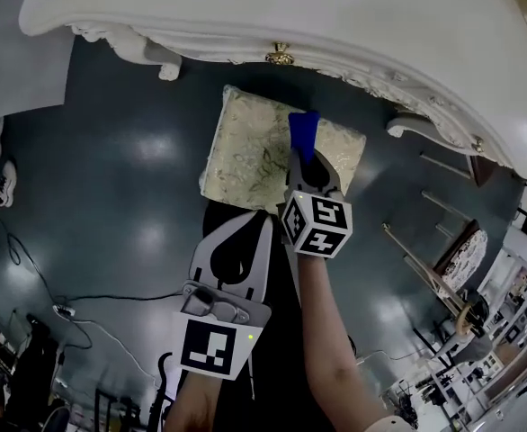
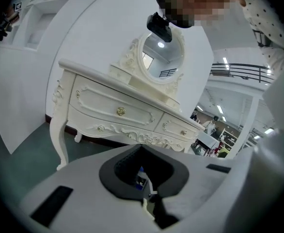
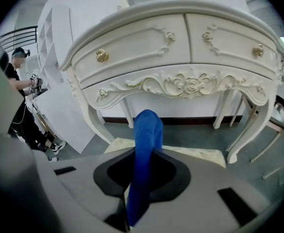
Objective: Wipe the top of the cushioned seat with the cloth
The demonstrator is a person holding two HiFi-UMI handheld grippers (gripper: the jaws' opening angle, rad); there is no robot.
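Only in the head view is the whole cushioned seat (image 1: 254,156) seen: a pale patterned pad at frame centre, on dark floor (image 1: 129,205) just below the white dressing table (image 1: 335,25) that fills the top edge. In the right gripper view only a thin strip of the seat is shown behind the jaws, with the table's drawers and carved apron filling the upper half. The seat is not shown in the left gripper view, where the table is seen from the side with its oval mirror (image 2: 159,57) on top.

The blue cloth (image 1: 304,131) is clamped between the closed jaws of the right gripper (image 1: 303,162) and sticks out past the tips, over the upper right part of the seat; contact with the pad cannot be told. The left gripper (image 1: 259,220) is held with jaws together and nothing between them, below the seat's lower edge in the frame and apart from it.

A white panel (image 1: 21,52) is seen at upper left and cables (image 1: 66,309) at lower left of the head view. A person (image 3: 21,96) is seen at the left edge of the right gripper view. Nothing is seen lying on the seat
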